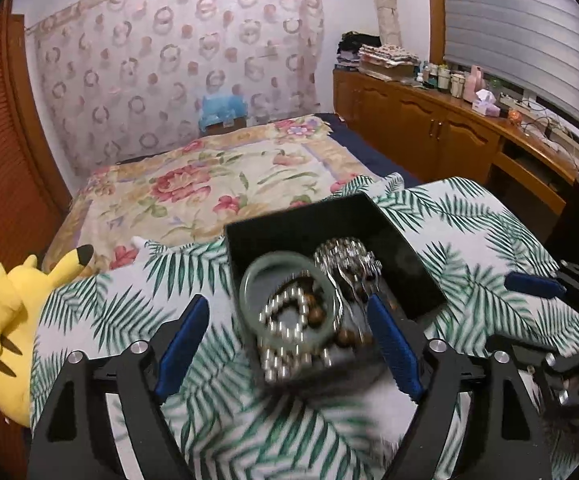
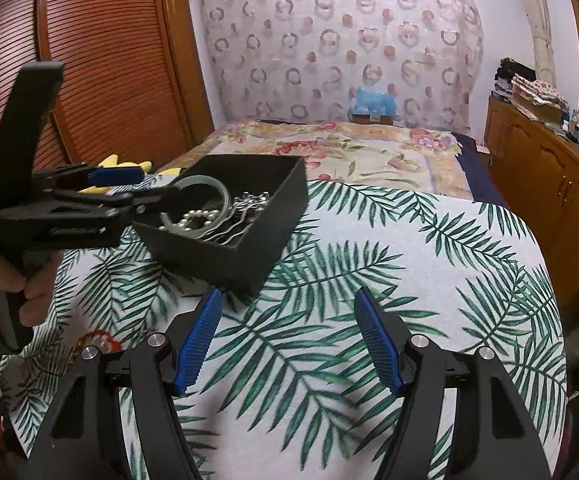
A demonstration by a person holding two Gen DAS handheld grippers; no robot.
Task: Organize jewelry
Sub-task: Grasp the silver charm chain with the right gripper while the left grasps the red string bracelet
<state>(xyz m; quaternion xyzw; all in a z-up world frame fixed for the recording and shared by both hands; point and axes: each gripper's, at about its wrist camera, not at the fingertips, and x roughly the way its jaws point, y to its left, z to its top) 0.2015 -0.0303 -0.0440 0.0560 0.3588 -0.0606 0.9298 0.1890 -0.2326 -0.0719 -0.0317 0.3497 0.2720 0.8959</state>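
Note:
A black open box (image 1: 389, 232) (image 2: 265, 208) sits on the palm-leaf cloth. It holds a pale green bangle (image 1: 249, 276) (image 2: 205, 182), a silver bead bracelet (image 1: 285, 344) (image 2: 193, 216), brown beads (image 1: 317, 312) and silver hairpins (image 1: 349, 260) (image 2: 245, 204). My left gripper (image 1: 289, 320) is open, its blue fingers either side of the box's near end, right finger over the inside. In the right wrist view the left gripper (image 2: 145, 188) reaches over the box from the left. My right gripper (image 2: 289, 312) is open and empty, just short of the box's near corner.
A yellow plush toy (image 1: 13, 312) lies at the cloth's left edge. A red beaded piece (image 2: 97, 340) lies on the cloth at the near left. A floral bedspread (image 1: 209, 176) lies beyond. Wooden cabinets (image 1: 429, 128) with clutter run along the right.

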